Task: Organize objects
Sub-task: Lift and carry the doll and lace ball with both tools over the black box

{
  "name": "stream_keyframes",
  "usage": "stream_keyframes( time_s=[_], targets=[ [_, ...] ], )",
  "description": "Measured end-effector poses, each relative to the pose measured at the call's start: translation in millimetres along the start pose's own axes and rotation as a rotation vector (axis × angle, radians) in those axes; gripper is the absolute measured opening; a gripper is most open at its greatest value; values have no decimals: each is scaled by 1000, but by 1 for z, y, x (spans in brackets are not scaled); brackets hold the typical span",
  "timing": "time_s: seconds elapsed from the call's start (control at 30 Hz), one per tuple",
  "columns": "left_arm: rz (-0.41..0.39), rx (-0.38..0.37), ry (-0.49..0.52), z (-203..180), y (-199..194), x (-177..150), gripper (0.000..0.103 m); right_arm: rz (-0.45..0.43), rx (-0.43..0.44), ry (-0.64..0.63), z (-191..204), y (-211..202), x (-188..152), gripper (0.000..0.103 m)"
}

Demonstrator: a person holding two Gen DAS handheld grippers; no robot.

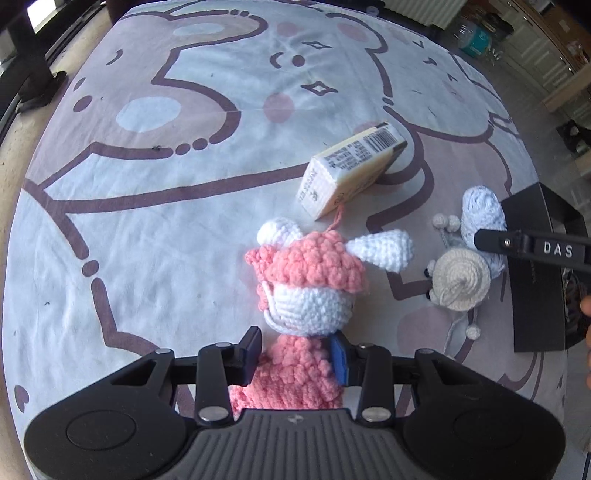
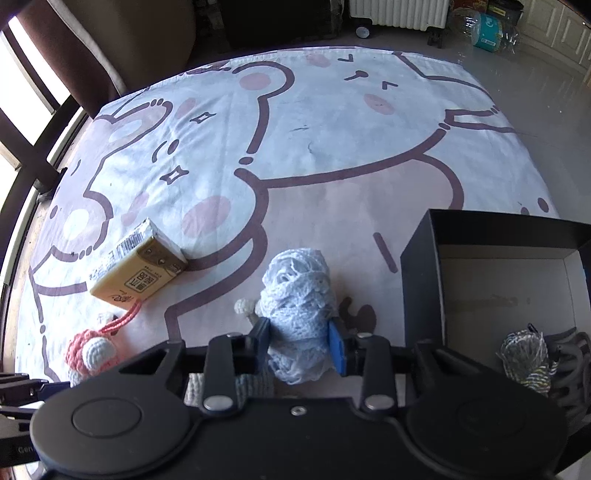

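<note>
Cartoon-print sheet [image 2: 332, 129] on the floor, with a yellow carton [image 2: 138, 273], pink crochet doll [image 1: 306, 295], blue lace roll [image 2: 295, 295] and black box [image 2: 421, 277].

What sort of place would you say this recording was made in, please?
Probably a room in a home: a cartoon-print sheet covers the work surface, a white radiator stands on the floor behind, and curtains hang by a window.

White radiator [image 2: 400, 13], brown curtain [image 2: 66, 48], plastic-wrapped bottles [image 2: 484, 27] beyond cartoon-print sheet [image 2: 332, 122].
</note>
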State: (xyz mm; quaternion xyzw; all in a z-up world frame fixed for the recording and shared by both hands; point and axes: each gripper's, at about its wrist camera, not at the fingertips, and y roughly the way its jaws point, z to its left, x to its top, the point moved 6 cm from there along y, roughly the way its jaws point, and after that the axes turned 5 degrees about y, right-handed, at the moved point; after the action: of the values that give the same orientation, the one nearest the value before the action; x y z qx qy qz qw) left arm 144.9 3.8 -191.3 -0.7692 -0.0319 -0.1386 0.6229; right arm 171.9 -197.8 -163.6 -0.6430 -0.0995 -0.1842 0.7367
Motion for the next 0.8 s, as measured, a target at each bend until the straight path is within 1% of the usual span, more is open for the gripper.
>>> stream_keyframes(
  time_s=[0.2,0.3,0.33,0.4,0.6,0.8],
  targets=[
    [-53,39,-24,-2,-15,3,39,5,17,2,-6,-12,-4,32],
    [-82,72,8,-7,-27,6,37,-10,29,-1,-7,-23,-4,32],
    [-94,65,2,-9,-30,7,33,-17,33,-6,-6,-26,-5,32],
    [-113,57,-18,-11,-37,9,33,-23,45,-14,-5,-33,-6,32],
    [-144,36,-17,-21,-52,7,33,-43,68,-26,-3,-50,-8,32],
    [-170,34,-16,-28,-63,7,33,-62,94,-20,-4,-67,-9,32]
  ],
)
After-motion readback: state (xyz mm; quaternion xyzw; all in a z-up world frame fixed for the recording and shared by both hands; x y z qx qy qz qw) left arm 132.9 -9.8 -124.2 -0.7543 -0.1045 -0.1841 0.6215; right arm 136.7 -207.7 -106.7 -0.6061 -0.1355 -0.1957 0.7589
